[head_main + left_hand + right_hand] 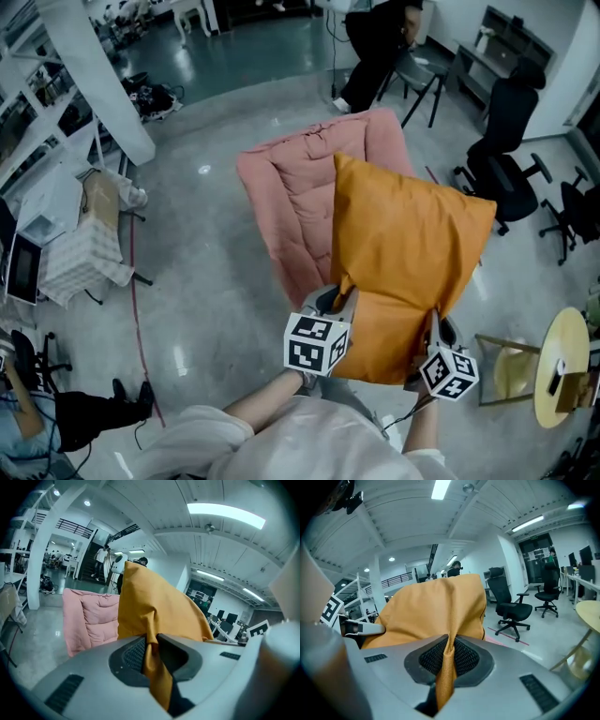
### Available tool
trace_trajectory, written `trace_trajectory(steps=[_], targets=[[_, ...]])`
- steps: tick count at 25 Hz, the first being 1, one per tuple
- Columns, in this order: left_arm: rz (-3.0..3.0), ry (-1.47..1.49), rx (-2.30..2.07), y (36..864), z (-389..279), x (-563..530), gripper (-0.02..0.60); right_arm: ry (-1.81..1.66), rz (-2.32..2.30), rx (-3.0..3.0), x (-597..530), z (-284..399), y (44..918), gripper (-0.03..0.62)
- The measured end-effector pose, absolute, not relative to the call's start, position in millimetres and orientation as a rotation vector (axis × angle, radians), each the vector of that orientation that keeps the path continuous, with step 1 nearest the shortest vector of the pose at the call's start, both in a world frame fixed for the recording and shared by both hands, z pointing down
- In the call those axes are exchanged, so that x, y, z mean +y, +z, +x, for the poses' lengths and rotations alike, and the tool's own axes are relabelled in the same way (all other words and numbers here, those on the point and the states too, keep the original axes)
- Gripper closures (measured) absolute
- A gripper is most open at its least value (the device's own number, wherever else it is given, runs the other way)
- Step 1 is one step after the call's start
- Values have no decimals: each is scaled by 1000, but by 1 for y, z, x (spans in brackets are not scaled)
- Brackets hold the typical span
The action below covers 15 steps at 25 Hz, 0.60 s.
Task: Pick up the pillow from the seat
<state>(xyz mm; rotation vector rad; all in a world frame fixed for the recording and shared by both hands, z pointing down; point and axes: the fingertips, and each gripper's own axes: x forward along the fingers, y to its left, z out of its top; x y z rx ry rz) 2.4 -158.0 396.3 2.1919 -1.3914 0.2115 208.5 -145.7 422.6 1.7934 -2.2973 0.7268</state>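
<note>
Hanging up off the pink seat (286,192), as far as I can judge, the orange pillow (408,234) is held at its lower edge by the left tongs (152,651) and the right tongs (447,656), each clamped on a fold of its cover, so the pick-up looks all but done. Only the head view shows the whole pillow over the seat; the gripper views show the fabric nipped between the ribbed pads (465,658)

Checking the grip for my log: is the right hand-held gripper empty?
No, the right hand-held gripper is shut on a fold of the orange pillow.
</note>
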Motion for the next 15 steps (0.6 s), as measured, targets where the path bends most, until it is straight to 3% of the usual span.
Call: trace_trajectory(steps=[15], targets=[[2325, 186, -1123, 389, 41, -74, 522, 695, 2067, -2085, -12, 244, 404, 554]])
